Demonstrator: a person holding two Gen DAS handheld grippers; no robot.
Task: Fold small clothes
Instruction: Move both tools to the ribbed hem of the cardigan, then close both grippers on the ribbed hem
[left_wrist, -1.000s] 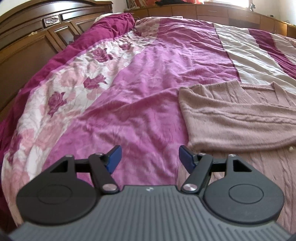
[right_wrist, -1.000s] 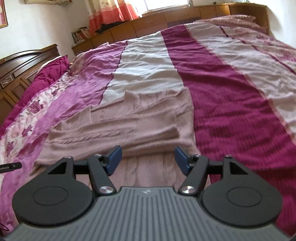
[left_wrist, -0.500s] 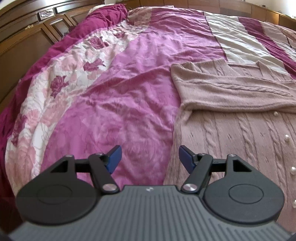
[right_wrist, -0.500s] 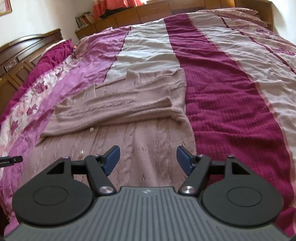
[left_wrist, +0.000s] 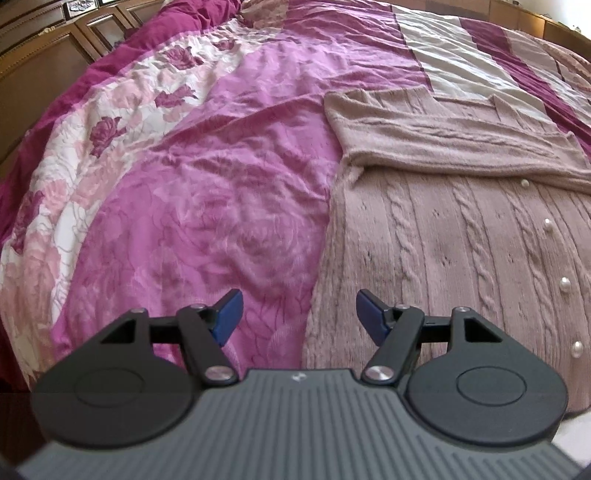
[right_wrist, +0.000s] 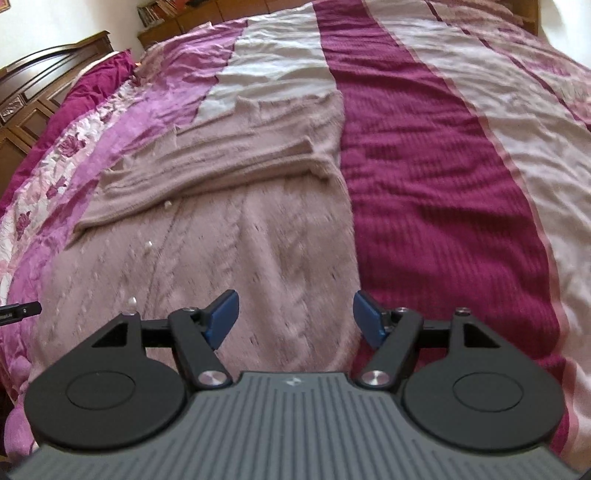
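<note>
A dusty-pink cable-knit cardigan (left_wrist: 454, 236) with pearl buttons (left_wrist: 565, 285) lies flat on the bed, its sleeves folded across the chest. My left gripper (left_wrist: 298, 318) is open and empty, low over the cardigan's left edge near the hem. In the right wrist view the cardigan (right_wrist: 236, 254) fills the middle. My right gripper (right_wrist: 295, 317) is open and empty, low over the cardigan's right edge near the hem. The tip of the left gripper (right_wrist: 18, 312) shows at the left border.
The bedspread (left_wrist: 207, 192) is pink satin with rose print at the left and has dark magenta (right_wrist: 436, 192) and pale stripes at the right. A dark wooden headboard (left_wrist: 48, 48) stands at the far left. Wooden cabinets (right_wrist: 173, 18) line the far wall.
Both grippers have pulled back and dropped toward the cardigan's hem, so more of its lower body and buttons shows. Both stay open and empty.
</note>
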